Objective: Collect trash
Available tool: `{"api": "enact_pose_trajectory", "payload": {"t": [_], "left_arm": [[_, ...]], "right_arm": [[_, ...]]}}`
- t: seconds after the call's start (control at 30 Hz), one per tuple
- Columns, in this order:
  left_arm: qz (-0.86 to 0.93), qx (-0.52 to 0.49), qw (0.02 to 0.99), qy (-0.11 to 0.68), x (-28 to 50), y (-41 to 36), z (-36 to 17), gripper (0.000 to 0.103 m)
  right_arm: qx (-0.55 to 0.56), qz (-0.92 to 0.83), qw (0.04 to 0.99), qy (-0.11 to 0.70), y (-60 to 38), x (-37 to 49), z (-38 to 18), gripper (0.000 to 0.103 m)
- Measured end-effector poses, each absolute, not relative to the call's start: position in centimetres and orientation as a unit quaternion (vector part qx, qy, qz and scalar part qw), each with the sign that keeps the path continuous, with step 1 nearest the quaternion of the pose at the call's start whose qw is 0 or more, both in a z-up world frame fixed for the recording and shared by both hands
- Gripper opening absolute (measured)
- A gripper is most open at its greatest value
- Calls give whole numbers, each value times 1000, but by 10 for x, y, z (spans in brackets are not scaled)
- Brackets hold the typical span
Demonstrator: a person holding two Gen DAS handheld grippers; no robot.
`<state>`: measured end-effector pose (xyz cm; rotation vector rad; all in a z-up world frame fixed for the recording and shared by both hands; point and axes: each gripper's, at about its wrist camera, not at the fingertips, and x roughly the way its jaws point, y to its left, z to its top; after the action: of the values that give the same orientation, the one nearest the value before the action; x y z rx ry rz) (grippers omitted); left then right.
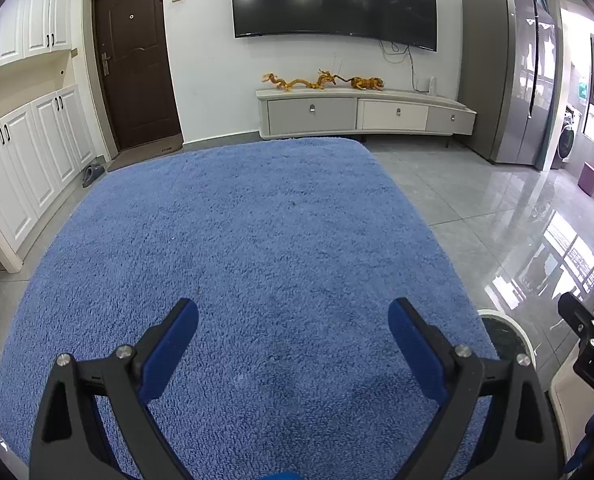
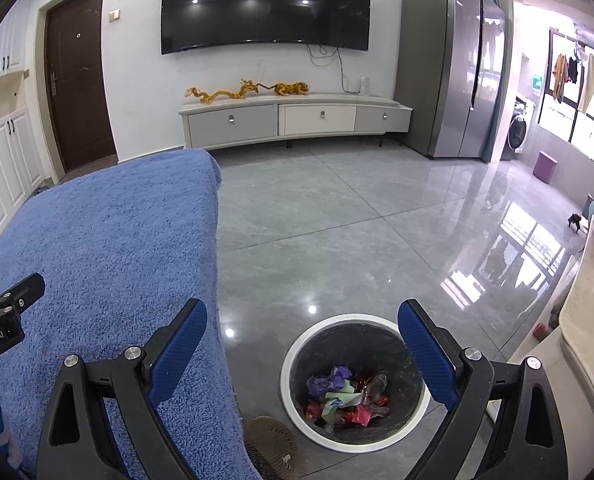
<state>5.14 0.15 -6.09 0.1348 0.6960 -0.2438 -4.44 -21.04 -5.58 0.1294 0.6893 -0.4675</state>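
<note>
Hovering left gripper [image 1: 293, 322]: fingers spread, nothing between them, above blue towel [image 1: 237, 260];
Right gripper [image 2: 302, 326]: spread, unladen, over trash bin [image 2: 297, 344];
Trash [image 2: 345, 398]: crumpled wrappers lay inside bin

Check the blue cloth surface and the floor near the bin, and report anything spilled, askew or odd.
Nothing stands out. The fluffy blue cloth lies flat with no litter on it. The crumpled colourful wrappers sit inside the round white-rimmed trash bin, which stands upright on the grey tile floor. A brownish perforated round object lies beside the bin; I cannot identify it.

Blue towel [image 1: 237, 260], wall television [image 1: 333, 0], brown door [image 1: 133, 60], grey fridge [image 2: 453, 68].
</note>
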Motion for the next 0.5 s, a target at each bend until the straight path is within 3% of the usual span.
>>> {"api": "enact_pose_trajectory", "payload": {"t": [0.5], "left_arm": [[-117, 64, 934, 332, 46, 5, -57, 96]], "right_arm": [[65, -225, 913, 334, -211, -46, -58, 95]]}}
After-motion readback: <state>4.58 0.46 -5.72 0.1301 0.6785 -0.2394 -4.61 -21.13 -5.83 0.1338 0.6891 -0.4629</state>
